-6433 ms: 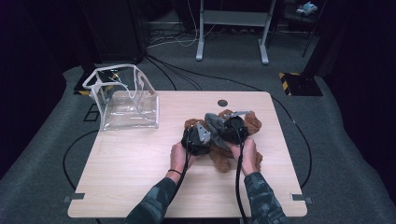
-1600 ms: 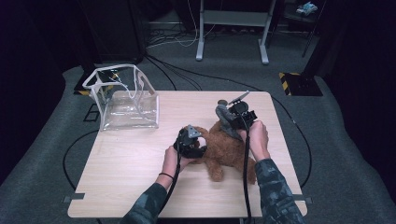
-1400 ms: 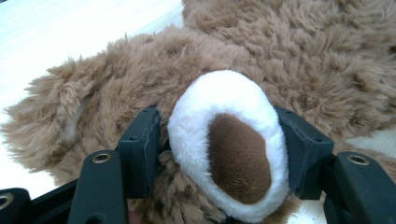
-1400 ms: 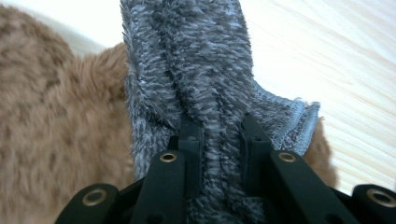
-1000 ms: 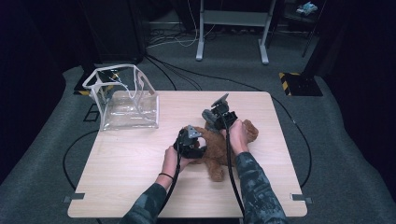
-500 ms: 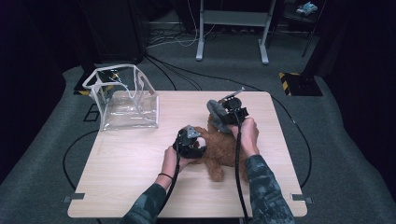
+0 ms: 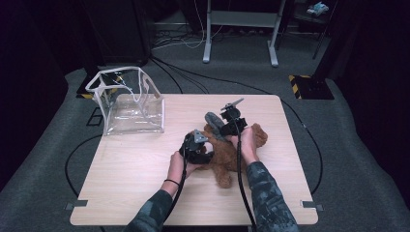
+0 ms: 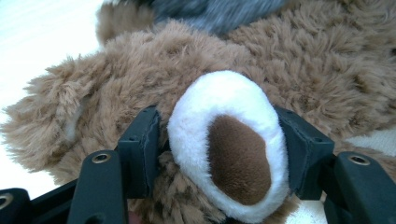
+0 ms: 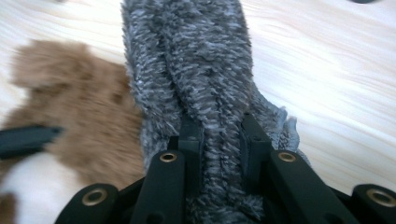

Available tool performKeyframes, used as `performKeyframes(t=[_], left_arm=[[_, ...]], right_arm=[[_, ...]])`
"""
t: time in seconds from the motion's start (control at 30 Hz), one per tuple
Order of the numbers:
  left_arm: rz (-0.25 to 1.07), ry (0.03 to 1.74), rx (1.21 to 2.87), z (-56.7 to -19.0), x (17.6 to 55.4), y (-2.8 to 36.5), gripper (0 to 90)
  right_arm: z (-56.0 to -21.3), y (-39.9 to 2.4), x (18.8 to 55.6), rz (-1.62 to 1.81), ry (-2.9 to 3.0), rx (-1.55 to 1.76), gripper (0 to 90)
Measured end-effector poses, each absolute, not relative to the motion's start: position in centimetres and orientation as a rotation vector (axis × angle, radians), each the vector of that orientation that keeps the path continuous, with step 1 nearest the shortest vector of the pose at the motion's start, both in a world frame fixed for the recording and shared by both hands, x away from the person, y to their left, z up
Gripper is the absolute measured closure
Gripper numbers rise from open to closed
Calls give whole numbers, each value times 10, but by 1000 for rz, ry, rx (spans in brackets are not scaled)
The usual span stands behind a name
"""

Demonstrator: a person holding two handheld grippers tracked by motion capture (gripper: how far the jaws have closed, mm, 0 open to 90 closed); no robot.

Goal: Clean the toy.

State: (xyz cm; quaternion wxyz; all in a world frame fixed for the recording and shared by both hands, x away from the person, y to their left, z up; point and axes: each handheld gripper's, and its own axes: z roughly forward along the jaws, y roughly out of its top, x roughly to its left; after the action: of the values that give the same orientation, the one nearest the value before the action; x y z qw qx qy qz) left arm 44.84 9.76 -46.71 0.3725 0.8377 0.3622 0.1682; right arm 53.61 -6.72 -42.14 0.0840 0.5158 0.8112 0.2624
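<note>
2 tools work on a brown teddy bear (image 7: 232,154) that lies on the wooden table (image 7: 135,169), right of the middle. The left tool (image 8: 219,140) is clamped on the bear's white foot (image 8: 229,144) with the brown sole. The right tool (image 9: 219,135) is closed tight on a grey fluffy cloth (image 9: 201,70), perhaps a scarf, stretched above the bear's upper body. A clear plastic bag (image 7: 128,101) stands at the far left corner, well apart from the bear.
</note>
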Motion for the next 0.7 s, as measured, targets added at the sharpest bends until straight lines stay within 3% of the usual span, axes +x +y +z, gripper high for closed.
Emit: performKeyframes(t=[0.13, 0.4, 0.7], left_arm=[[436, 926, 2141, -467, 449, 98, 382], [437, 939, 2138, -467, 448, 97, 382], [445, 933, 2139, -467, 448, 97, 382]], right_arm=[[-415, -86, 532, 987, 2401, 1558, 753], [-407, -96, 513, 664, 2354, 1405, 752], [-412, -159, 514, 468, 2214, 1509, 753]])
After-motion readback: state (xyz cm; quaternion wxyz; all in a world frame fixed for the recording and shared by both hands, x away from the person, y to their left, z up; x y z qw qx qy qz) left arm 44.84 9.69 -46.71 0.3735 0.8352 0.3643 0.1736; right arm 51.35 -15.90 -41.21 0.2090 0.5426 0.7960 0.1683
